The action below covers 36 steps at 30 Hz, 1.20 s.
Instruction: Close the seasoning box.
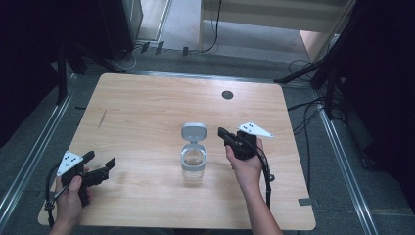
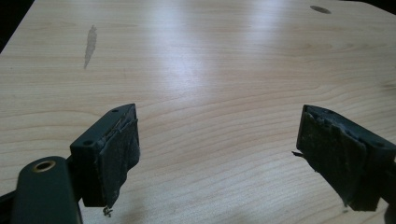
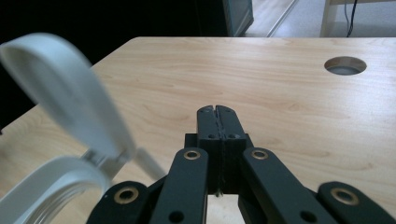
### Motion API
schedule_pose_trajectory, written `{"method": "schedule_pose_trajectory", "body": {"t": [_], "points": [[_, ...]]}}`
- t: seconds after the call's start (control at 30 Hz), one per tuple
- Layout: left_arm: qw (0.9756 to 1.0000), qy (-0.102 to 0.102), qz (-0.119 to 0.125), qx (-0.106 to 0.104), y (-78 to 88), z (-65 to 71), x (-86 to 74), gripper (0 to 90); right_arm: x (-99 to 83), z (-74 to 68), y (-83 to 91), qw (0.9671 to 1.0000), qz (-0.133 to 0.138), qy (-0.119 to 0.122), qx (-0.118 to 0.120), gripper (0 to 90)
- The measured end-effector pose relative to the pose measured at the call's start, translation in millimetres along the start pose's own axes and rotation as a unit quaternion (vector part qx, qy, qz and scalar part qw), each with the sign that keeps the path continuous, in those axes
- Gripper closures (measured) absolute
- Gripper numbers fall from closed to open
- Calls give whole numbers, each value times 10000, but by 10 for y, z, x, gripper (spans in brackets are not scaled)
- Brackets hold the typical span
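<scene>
The clear jar (image 1: 193, 164) stands mid-tabletop (image 1: 147, 107), its hinged lid (image 1: 194, 132) flipped open. I judge it light, rigid, slippery; I would grip the ribbed neck. Left tongs (image 1: 100, 164) are released, right tongs (image 1: 223, 133) clenched, empty.

No lettering, label, brand mark or number can be read anywhere in these views. The clear jar (image 1: 194, 164) at the middle of the wooden table (image 1: 147, 107) carries no legible print, and its open grey flip lid (image 1: 194, 132) is plain. The grey plate (image 1: 255, 129) atop the right gripper (image 1: 224, 133) bears only small dark dots, not characters.
</scene>
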State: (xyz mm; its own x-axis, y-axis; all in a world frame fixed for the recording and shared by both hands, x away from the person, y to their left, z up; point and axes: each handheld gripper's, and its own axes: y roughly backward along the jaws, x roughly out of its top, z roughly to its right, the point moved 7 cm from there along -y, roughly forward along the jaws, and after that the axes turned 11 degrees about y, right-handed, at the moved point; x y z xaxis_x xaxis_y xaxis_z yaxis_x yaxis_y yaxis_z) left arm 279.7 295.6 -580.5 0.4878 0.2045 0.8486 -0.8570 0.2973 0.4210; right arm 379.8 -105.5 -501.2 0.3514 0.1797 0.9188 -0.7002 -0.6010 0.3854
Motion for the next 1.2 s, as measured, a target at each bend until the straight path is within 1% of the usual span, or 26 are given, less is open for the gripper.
{"method": "schedule_pose_trajectory", "body": {"t": [0.1,0.17,0.27,0.33,0.47,0.53,0.6,0.63,0.67,0.7,0.77,0.83,0.93,1.03,1.07,1.2], "points": [[10000,13,4,-53,-5,3,3,132,82,47,-68,10000,7,-15,-22,900],[10000,17,-4,-83,-4,1,5,132,138,47,-105,10000,24,6,16,900],[10000,25,0,-94,-5,6,5,132,207,-3,-160,9998,30,97,141,900],[10000,23,-2,-94,-8,8,4,132,250,-42,-186,9997,50,145,178,900],[9999,23,-14,-98,-11,8,4,133,347,-126,-200,9991,181,217,310,900],[10000,23,-27,-92,-10,3,4,133,379,-177,-192,9986,207,259,410,900],[9999,38,-26,-97,-12,2,4,133,389,-229,-175,9980,181,344,493,900],[9999,46,-30,-102,-12,1,5,134,388,-262,-151,9976,161,347,570,900],[9999,46,-30,-102,-12,1,5,134,388,-262,-151,9976,161,347,570,900],[9999,68,-35,-106,-12,-1,5,134,368,-361,-54,9965,202,374,717,900],[9999,80,-26,-122,-13,-1,6,134,337,-452,41,9957,229,427,785,900],[9999,95,-43,-112,-17,1,5,134,301,-507,125,9958,221,570,681,900],[9999,72,-62,-100,-20,3,5,134,267,-498,207,9966,243,579,536,900],[9999,62,-80,-96,-18,0,3,134,219,-431,252,9972,234,576,413,900],[9999,86,-57,-95,-19,-4,7,134,192,-395,268,9974,219,593,353,900],[9999,94,-54,-103,-20,-7,8,134,101,-282,331,9983,199,506,201,897]]}}
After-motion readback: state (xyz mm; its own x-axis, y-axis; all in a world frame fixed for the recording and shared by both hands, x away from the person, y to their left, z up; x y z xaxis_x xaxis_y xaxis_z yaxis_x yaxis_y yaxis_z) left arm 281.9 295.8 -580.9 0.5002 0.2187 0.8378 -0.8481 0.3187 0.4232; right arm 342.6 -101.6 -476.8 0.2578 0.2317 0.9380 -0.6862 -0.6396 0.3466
